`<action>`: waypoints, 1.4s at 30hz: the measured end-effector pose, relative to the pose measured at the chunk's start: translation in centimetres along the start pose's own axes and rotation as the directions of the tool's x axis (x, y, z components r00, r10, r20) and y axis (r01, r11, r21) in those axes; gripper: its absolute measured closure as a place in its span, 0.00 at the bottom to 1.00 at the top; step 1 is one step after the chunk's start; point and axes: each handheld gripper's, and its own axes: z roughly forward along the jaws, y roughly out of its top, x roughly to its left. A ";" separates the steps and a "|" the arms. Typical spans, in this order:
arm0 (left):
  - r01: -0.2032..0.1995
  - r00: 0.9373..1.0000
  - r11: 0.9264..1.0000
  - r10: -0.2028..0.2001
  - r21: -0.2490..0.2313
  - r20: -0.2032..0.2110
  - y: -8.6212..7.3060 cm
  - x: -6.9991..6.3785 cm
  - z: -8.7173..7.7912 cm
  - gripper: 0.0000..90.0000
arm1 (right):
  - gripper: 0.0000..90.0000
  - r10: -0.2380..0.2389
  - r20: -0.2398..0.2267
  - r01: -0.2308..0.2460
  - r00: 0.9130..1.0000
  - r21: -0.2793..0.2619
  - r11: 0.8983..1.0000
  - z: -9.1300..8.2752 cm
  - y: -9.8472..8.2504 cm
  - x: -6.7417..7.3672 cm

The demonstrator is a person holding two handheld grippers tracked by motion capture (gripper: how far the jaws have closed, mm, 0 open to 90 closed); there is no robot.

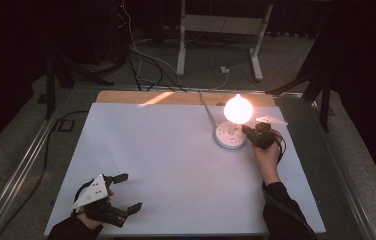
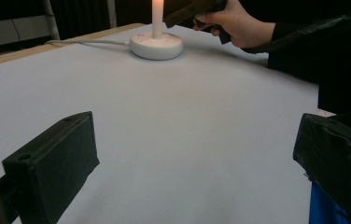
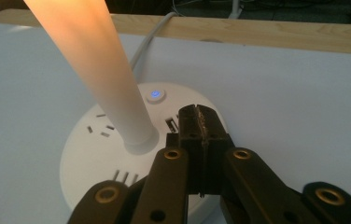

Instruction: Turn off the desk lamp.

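Right gripper (image 3: 197, 114): jaws pressed together, nothing between – tips over the base's top.
Socket base (image 1: 230, 136): round, white, smooth plastic, far right of the table.
Lamp (image 1: 238, 109): upright from the base – tapering stem, glowing globe.
Left gripper (image 1: 126, 192): jaws apart, empty.

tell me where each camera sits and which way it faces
High view: above the person's side, looking forward and down on the white table; both forearms and grippers enter from below.
Left gripper view: low over the table, facing the distant lamp base; its open left gripper frames it.
Right gripper view: close above the lamp base; its shut right gripper hangs over it.
Shared: the lit lamp.
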 end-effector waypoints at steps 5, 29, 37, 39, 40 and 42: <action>-0.001 1.000 1.000 0.001 0.001 -0.001 0.0 0.0 0.0 0.01 | 1.00 -0.002 0.001 0.002 1.000 0.020 1.000 0.4 -0.4 0.0; 0.001 1.000 1.000 -0.001 0.000 0.003 0.0 0.0 0.0 0.01 | 1.00 -0.002 0.004 0.002 1.000 0.011 1.000 0.8 -1.0 0.0; 0.000 1.000 1.000 0.000 -0.003 0.002 0.0 0.0 0.0 0.01 | 1.00 -0.010 0.005 0.010 1.000 0.007 1.000 0.1 -0.3 0.4; 0.003 1.000 1.000 -0.003 -0.002 0.002 0.0 0.0 0.0 0.01 | 1.00 -0.003 -0.003 0.003 1.000 -0.021 1.000 -0.5 0.3 0.4; 0.001 1.000 1.000 -0.001 0.001 0.002 0.0 0.0 0.0 0.01 | 1.00 -0.002 -0.005 0.002 1.000 -0.025 1.000 -0.7 0.4 0.5; 0.000 1.000 1.000 0.000 0.001 0.003 0.0 0.0 0.1 0.01 | 1.00 -0.005 -0.004 0.005 1.000 -0.038 0.999 -1.0 0.7 0.6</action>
